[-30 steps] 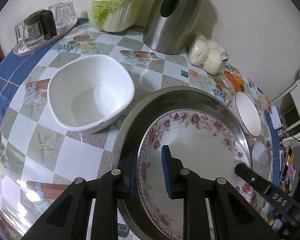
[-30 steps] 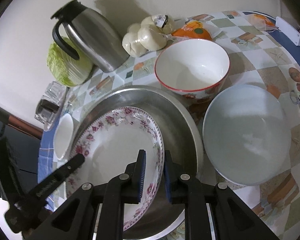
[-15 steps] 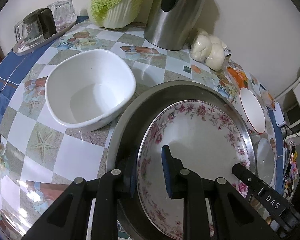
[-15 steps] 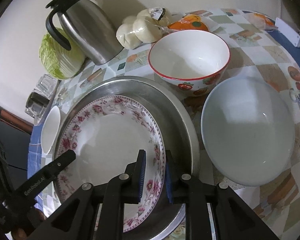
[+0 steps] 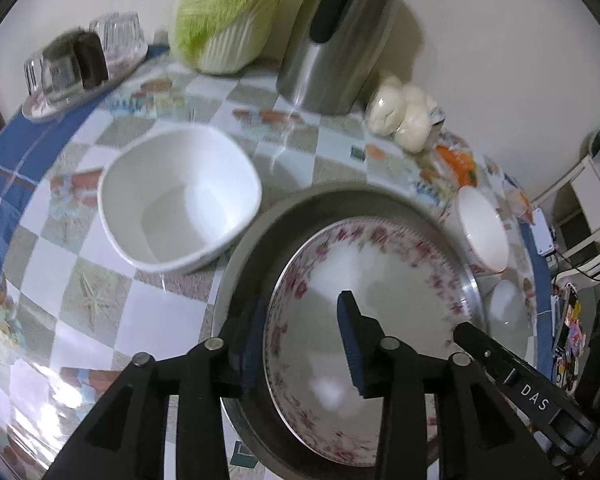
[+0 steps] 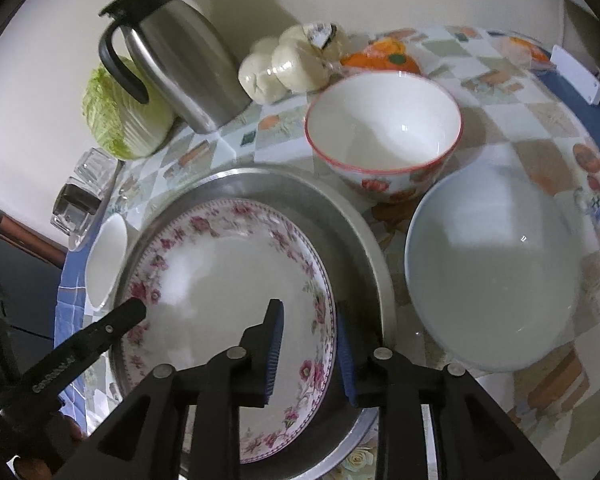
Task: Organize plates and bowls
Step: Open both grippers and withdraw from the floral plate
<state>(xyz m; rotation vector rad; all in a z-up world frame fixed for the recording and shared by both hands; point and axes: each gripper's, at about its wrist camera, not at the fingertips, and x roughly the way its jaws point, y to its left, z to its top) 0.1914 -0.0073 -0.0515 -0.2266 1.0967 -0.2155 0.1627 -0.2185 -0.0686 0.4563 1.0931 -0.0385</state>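
A floral-rimmed plate (image 5: 380, 292) (image 6: 228, 280) lies inside a round metal tray (image 5: 340, 200) (image 6: 300, 184). My left gripper (image 5: 300, 344) straddles the plate's left rim. Its jaws are opening, and the blue pads stand off the rim. My right gripper (image 6: 309, 354) straddles the right rim the same way, its jaws also opening, and its pads are clear of the plate. A white squarish bowl (image 5: 180, 200) stands left of the tray. On the tray's right are a red-rimmed bowl (image 6: 384, 128) and a pale wide bowl (image 6: 492, 268).
Along the wall at the back stand a steel jug (image 5: 340, 40), a cabbage (image 5: 228, 12), bagged white buns (image 5: 400, 116) and a small tray of glasses (image 5: 76, 68). A white device (image 6: 576, 76) lies at the table's far right edge.
Both grippers' jaws have spread apart and come off the plate's rim. The plate now rests in the tray. Neither hand has shifted much.
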